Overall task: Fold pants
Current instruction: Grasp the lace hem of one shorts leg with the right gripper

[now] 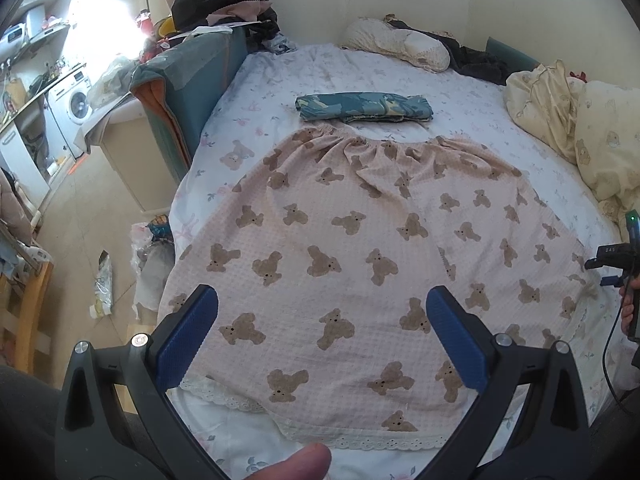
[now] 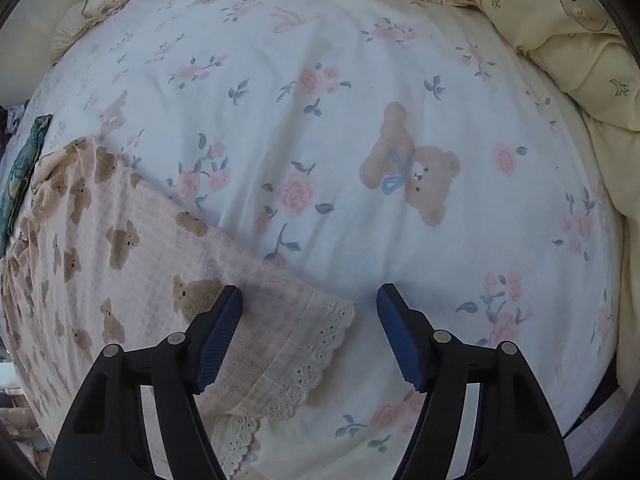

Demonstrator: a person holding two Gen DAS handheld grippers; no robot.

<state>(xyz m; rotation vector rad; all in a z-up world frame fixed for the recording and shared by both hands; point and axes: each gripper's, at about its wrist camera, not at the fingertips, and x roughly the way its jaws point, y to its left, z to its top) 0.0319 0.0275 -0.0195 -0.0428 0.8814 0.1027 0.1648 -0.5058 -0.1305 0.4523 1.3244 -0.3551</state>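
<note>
Pants [image 1: 360, 248]: pink, printed with brown bears, spread flat on the bed; gathered waistband at 12 o'clock in the left view, lace hem at 6 o'clock.
Bed [image 1: 256, 92]: white sheet with roses and bears, showing all round the pants.
Left tool [image 1: 322, 336]: fingers spread wide, blue pads [image 1: 186, 340] hovering over the lower part of the pants near the hem; nothing between them.
Right tool [image 2: 310, 334]: fingers spread wide; the lace corner of the hem [image 2: 320, 348] lies between them, left pad [image 2: 218, 336] over the pink cloth, right pad over bare sheet. Whether either pad touches the cloth I cannot tell.
Right tool, seen from the left view: black body [image 1: 616, 258] at 3 o'clock, beside the pants' edge.
Folded cloth [image 1: 362, 107]: teal patterned bundle at 12 o'clock, just beyond the waistband.
Quilt [image 2: 560, 12]: cream, bear print, bunched at 1 o'clock in the right view.
Pillow [image 1: 396, 42]: cream, at the head of the bed, 12 o'clock.
Washer [image 1: 74, 98]: white, off the bed at 10 o'clock.
</note>
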